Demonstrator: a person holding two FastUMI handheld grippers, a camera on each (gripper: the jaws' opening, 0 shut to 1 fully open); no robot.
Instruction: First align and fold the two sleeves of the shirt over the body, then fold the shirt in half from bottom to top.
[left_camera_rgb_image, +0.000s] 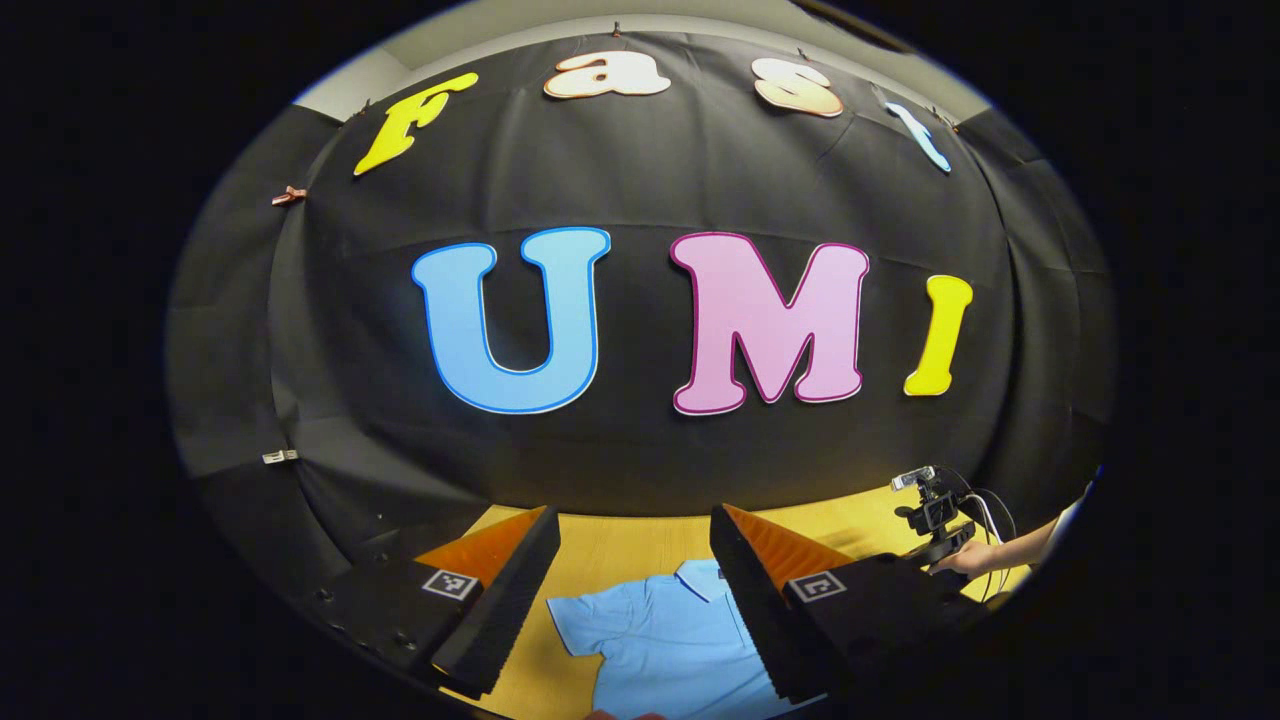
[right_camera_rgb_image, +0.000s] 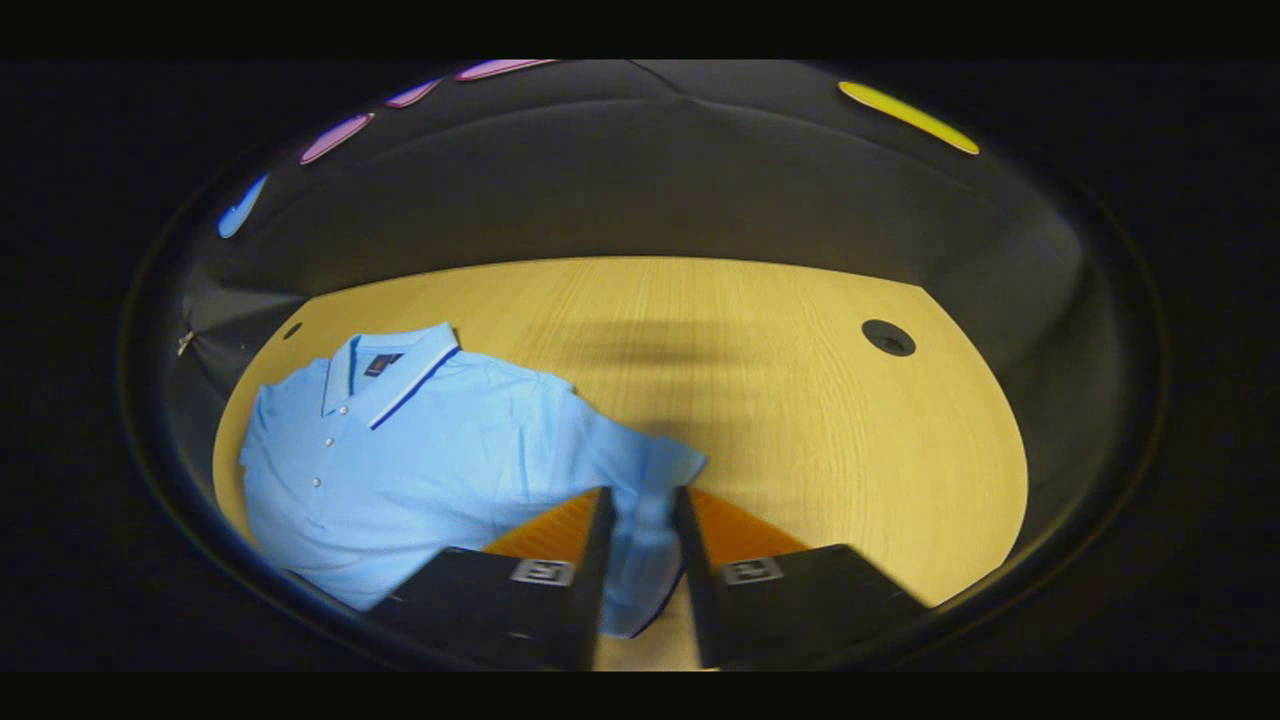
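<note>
nearest in the right gripper view, the right gripper (right_camera_rgb_image: 640, 545) has its jaws narrowed around the shirt's own left short sleeve (right_camera_rgb_image: 650, 500), the cloth running between them; it looks clenched on the sleeve, though whether both press firmly i cannot tell for sure. beyond it the light blue short-sleeved polo shirt (right_camera_rgb_image: 420, 450) lies face up on the pale yellow wooden counter (right_camera_rgb_image: 800, 400), collar toward the far wall, buttons showing.

in the left gripper view, the left gripper (left_camera_rgb_image: 635, 590) hangs above the shirt with its jaws released and wide apart, holding nothing.

the shirt looks soft, light and limp, so it will likely sag and crease when lifted; i judge the sleeve hem or cuff edge the best place to pinch, keeping the fold flat.

the right gripper view gives the collar trim and a round hole in the counter (right_camera_rgb_image: 888, 338); the left gripper view gives a hand holding the other gripper (left_camera_rgb_image: 975, 555) farther off.
</note>
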